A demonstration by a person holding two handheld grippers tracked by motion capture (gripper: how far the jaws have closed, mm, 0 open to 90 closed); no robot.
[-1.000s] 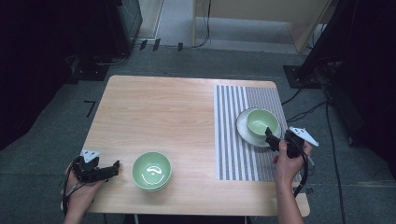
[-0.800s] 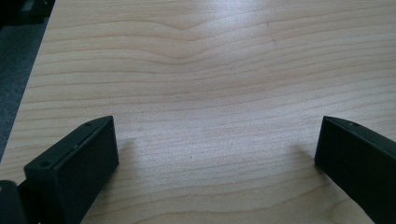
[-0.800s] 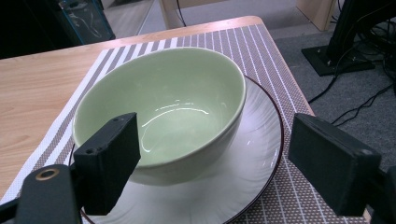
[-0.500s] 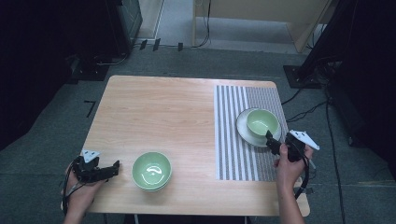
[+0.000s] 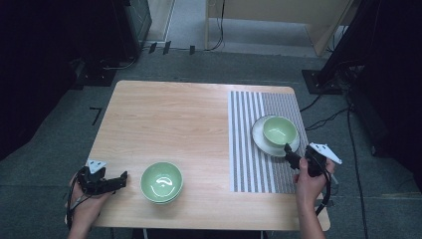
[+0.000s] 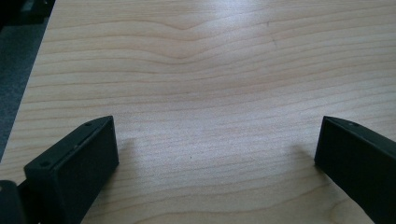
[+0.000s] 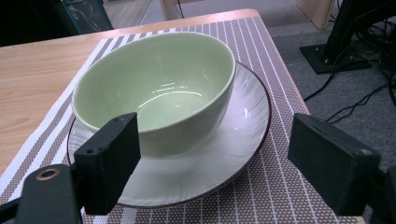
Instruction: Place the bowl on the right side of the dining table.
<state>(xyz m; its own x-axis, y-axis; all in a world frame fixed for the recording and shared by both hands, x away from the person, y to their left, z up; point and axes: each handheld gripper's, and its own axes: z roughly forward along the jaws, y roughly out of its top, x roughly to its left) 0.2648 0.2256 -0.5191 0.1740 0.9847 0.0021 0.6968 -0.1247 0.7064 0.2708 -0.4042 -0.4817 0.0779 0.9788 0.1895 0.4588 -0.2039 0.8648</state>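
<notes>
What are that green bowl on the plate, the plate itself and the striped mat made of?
The green bowl looks like glazed ceramic: glossy, with sharp light reflections inside. The white plate seems glazed ceramic too, shiny with a thin dark rim. The striped mat appears to be woven vinyl or fabric, judging by its dotted mesh texture.

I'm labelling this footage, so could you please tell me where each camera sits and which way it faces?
High view: above the person's side, facing forward and down on the table; both forearms show.
Left gripper view: on the left gripper, facing bare wood; open jaws.
Right gripper view: on the right gripper, facing the bowl on its plate, shared with the high view.
</notes>
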